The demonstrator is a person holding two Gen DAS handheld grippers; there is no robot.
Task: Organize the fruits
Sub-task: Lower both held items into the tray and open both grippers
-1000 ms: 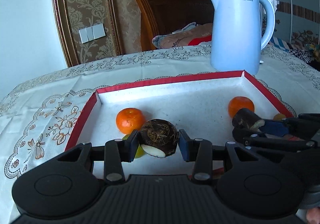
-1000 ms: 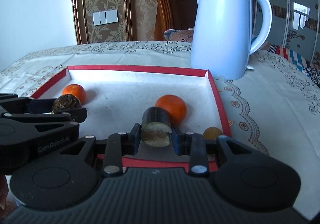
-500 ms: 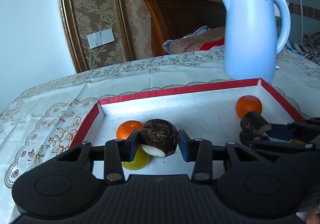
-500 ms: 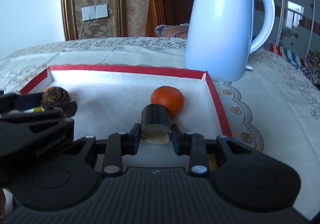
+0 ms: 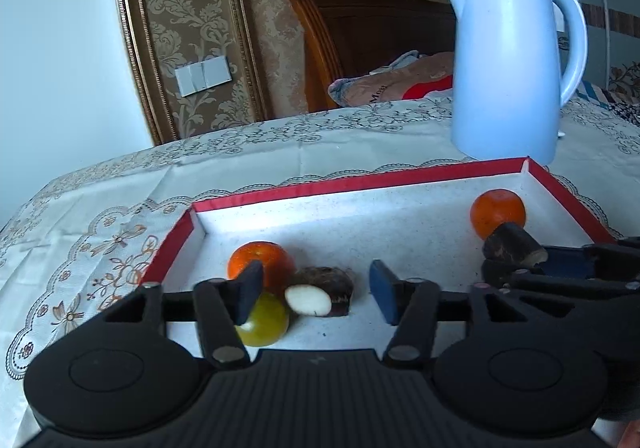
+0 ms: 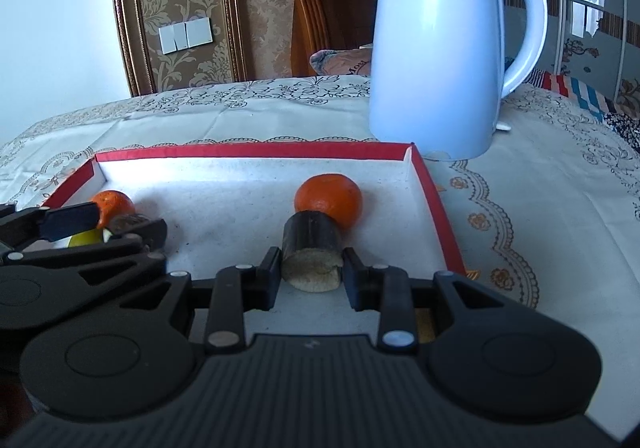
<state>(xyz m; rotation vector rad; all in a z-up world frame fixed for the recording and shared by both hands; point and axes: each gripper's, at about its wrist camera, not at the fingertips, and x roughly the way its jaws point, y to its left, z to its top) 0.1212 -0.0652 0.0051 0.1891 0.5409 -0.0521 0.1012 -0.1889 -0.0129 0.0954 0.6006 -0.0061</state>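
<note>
Left tongs (image 5: 316, 290) are opening, and the brown root chunk (image 5: 320, 290) sits loose between them in the tray (image 5: 360, 178). Right tongs (image 6: 311, 274) are clamped on a dark stalk piece (image 6: 312, 250).

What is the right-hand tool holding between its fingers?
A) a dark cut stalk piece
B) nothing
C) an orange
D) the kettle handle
A: the right gripper has its fingers pressed on a dark cut stalk piece, just in front of an orange in the red-edged tray.
</note>
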